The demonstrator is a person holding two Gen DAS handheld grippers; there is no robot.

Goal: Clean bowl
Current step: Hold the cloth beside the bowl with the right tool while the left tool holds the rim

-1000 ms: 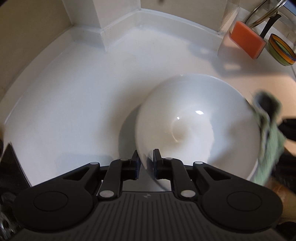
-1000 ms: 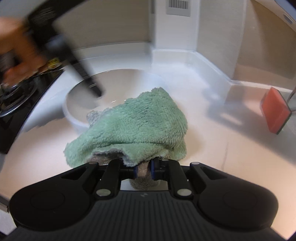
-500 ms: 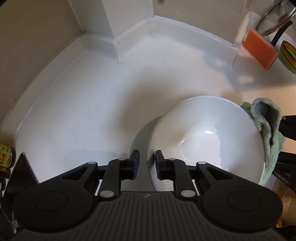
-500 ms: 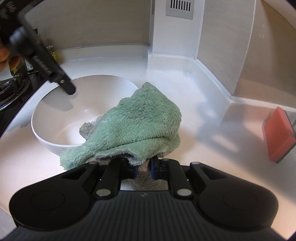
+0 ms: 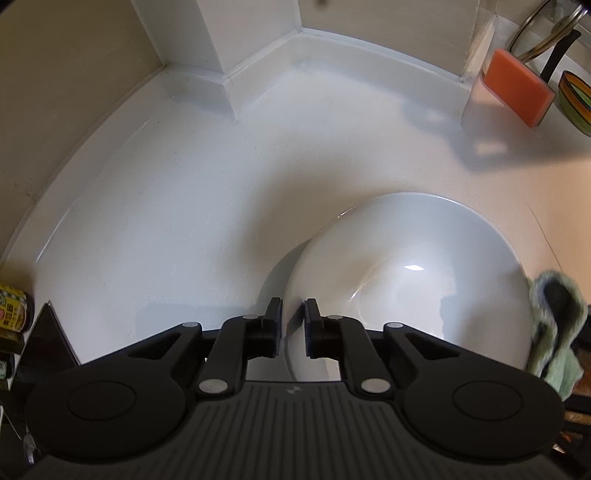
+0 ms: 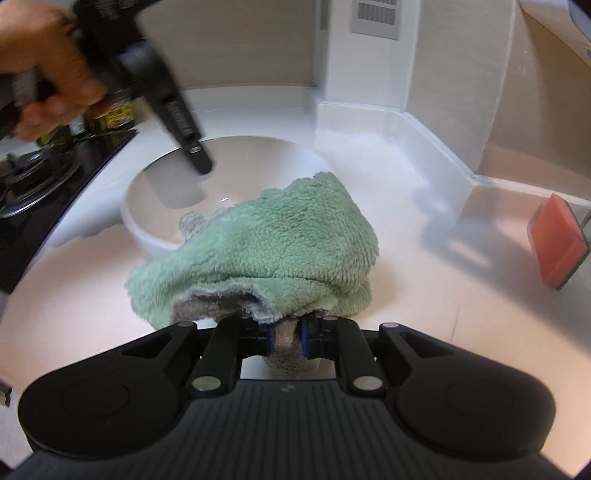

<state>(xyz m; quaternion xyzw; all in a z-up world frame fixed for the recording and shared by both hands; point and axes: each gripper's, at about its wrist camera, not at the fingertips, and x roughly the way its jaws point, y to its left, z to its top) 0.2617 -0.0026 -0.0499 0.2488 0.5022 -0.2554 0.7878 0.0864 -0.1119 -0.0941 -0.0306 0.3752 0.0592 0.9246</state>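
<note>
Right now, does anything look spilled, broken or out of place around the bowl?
Nothing stands out. The white bowl sits upright and whole on the counter, its rim between the left gripper fingers. The right gripper holds the green cloth beside it. No spill shows; the orange sponge leans at the right.

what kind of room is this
Most likely a home kitchen: a black gas hob beside the white countertop, an orange dish sponge near a pan lid, and small condiment jars by the hob.
</note>
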